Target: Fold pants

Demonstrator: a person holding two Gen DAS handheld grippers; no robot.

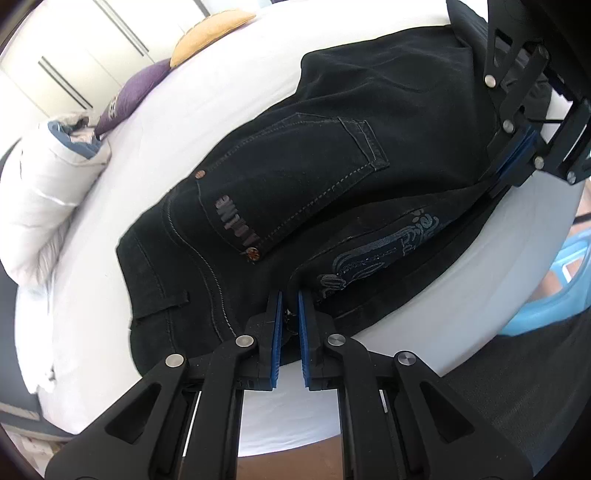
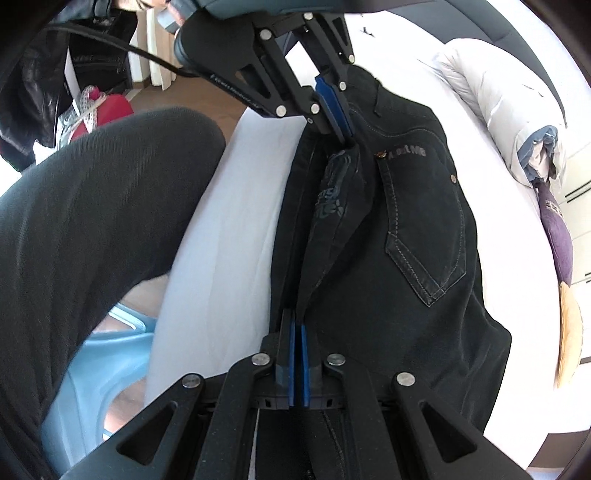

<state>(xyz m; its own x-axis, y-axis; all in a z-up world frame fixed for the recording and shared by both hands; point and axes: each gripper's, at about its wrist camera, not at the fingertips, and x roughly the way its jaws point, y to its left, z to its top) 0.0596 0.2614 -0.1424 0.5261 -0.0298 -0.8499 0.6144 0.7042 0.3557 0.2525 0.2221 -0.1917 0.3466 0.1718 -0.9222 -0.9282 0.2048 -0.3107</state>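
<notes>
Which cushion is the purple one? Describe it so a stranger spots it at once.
Start at the white bed where the black pants lie. Along its far edge runs a row of bedding: a white duvet, then the purple cushion, then a tan cushion. It is the only dark one, and carries a pale print.

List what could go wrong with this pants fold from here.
1. The left gripper pinches only a thin edge of the black pants; the fabric may slip out mid-fold.
2. The pants lie near the edge of the white bed; a dropped layer could slide off toward the floor.
</notes>
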